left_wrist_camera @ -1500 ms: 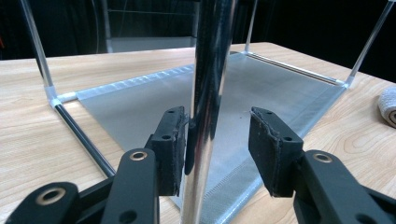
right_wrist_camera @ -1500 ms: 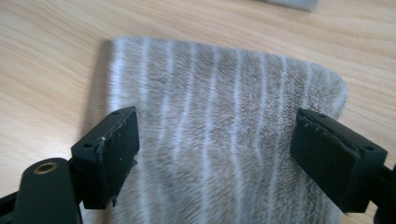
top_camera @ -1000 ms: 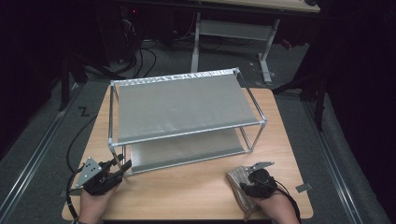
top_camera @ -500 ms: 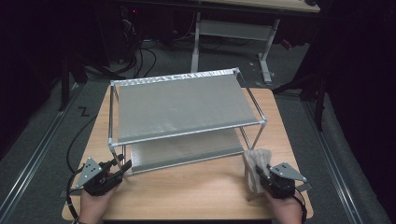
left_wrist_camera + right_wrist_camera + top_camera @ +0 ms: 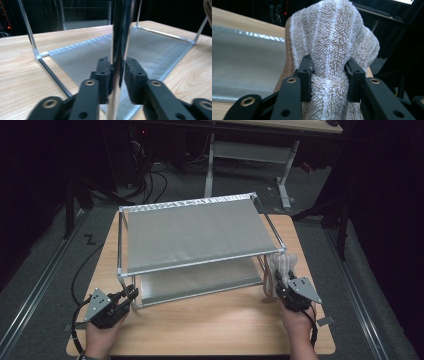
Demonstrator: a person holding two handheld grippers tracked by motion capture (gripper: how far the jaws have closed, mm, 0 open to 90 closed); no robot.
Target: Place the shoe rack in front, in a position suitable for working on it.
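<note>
The right gripper (image 5: 284,279) is clenching a beige striped terry towel (image 5: 334,37), holding it at the right near corner of the two-tier metal-framed mesh rack (image 5: 195,232). The towel is hanging lengthwise, apparently level with the top shelf to its left. The left gripper (image 5: 117,72) is gripping the rack's left near post (image 5: 120,30).

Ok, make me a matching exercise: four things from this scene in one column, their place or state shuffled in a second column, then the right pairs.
Column one:
1. left gripper
2. right gripper
3. towel
4. rack

Column two:
A. fluffy, striped beige and white, pinched between two jaws
B. shut on a soft cloth at the rack's right end
C. stands on the wooden table with two grey shelves
D. shut on the rack's front left metal post

Pairs: 1-D, 2-B, 3-A, 4-C
</note>
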